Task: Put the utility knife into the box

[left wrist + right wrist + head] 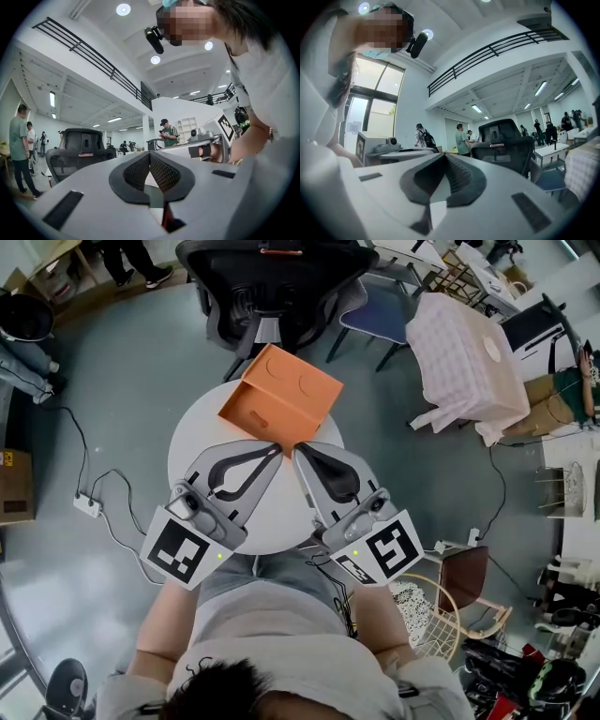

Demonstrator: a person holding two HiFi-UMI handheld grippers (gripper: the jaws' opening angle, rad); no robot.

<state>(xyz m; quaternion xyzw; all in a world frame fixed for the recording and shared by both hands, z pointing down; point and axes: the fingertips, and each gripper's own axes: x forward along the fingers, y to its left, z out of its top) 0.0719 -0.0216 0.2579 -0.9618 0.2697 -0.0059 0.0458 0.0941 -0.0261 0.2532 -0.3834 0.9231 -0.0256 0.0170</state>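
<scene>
An orange cardboard box (281, 395) lies with its lid down on the far part of the round white table (192, 442). I see no utility knife in any view. My left gripper (278, 448) rests low over the table with its jaws shut and nothing between them, tips just short of the box's near edge. Beside it, my right gripper (300, 454) is also shut and empty, tips close to the same edge. In the left gripper view (150, 153) and the right gripper view (444, 154) the jaw tips meet and point out at the room.
A black office chair (272, 277) stands right behind the table, with a blue chair (380, 310) beside it. A cloth-covered table (464, 362) is at the right, a wicker seat (441, 606) at the near right. A power strip (89, 505) lies on the floor at left. People stand across the room.
</scene>
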